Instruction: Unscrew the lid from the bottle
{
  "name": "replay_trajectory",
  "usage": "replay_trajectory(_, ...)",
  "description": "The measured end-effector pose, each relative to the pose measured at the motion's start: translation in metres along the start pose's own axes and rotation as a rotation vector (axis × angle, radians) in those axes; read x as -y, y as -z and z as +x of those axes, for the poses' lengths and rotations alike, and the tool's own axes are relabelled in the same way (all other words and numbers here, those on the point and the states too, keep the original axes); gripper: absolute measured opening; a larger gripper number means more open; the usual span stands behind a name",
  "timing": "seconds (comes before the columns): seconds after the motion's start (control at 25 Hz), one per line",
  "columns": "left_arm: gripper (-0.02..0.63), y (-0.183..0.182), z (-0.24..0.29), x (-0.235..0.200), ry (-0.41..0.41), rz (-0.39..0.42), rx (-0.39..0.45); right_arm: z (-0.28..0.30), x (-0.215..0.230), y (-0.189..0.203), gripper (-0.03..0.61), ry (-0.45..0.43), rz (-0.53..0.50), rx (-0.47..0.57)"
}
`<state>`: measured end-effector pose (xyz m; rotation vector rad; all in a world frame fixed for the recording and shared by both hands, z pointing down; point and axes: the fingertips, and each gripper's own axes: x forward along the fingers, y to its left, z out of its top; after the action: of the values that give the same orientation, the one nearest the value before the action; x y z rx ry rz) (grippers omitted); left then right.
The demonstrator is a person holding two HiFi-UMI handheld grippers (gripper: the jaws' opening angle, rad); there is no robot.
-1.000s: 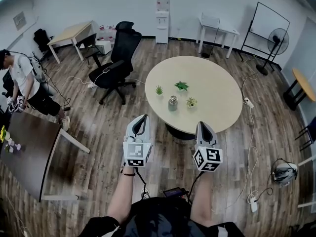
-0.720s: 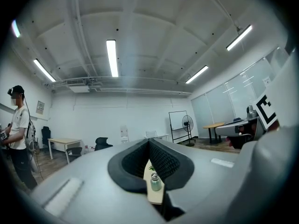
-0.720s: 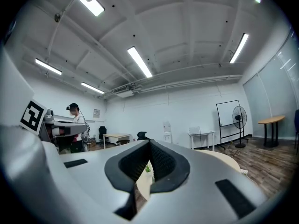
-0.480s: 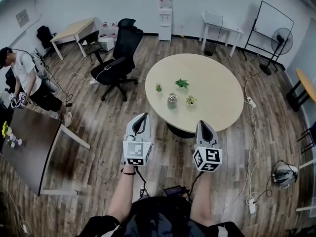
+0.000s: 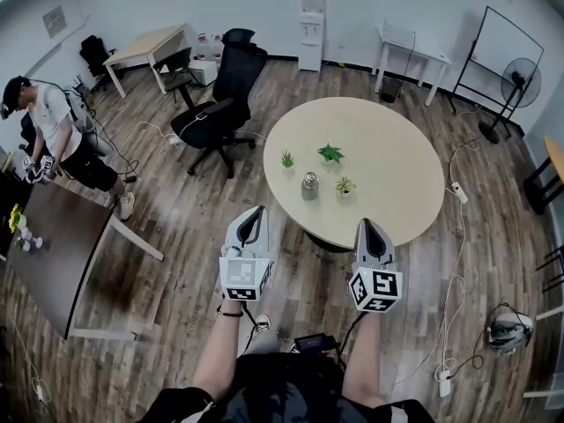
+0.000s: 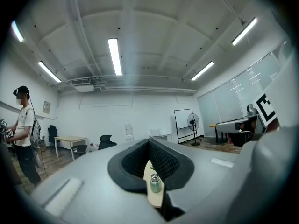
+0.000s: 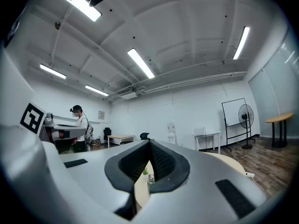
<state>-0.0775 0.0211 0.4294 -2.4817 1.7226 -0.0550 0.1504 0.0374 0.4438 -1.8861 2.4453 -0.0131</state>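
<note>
Bottle (image 5: 309, 188) on round table (image 5: 388, 192), lid (image 5: 309, 178) seemingly on; left gripper (image 5: 252, 214), right gripper (image 5: 368, 227) fingers closed, empty.

Grey left tool (image 5: 256, 209) and right tool (image 5: 366, 222), black-and-white marker cubes (image 5: 245, 280), black wristband (image 5: 228, 310)

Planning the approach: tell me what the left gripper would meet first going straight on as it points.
Most likely the bottle on the round table: it sits in line with the left gripper, with nothing but floor before the table. Depth is unclear, so it might pass just above.
</note>
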Motion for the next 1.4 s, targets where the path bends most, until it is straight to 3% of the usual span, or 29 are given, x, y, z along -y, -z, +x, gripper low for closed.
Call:
replay_trajectory(0.4,0.002,0.016,0.113,-0.016,0.067,-0.024,0.041,0.085,0.036,0.018,0.003,0.042,-0.057,-0.010)
replay_trajectory(0.72,0.002,0.020,0.217,-0.063,0.129,-0.079,0.059,0.188,0.067,0.006,0.003,0.126,-0.036,-0.008)
replay_trajectory(0.92,0.002,0.030,0.251,-0.079,0.141,-0.122,0.072,0.226,0.068,0.010,0.003,0.134,-0.034,-0.025)
replay_trajectory(1.32,0.006,0.034,0.283,-0.055,0.192,-0.116,0.080,0.256,0.092,0.018,0.003,0.111,-0.046,-0.068)
replay_trajectory(1.4,0.063,0.036,0.288,-0.047,0.211,-0.113,0.070,0.258,0.096,0.019,0.003,0.100,-0.055,-0.074)
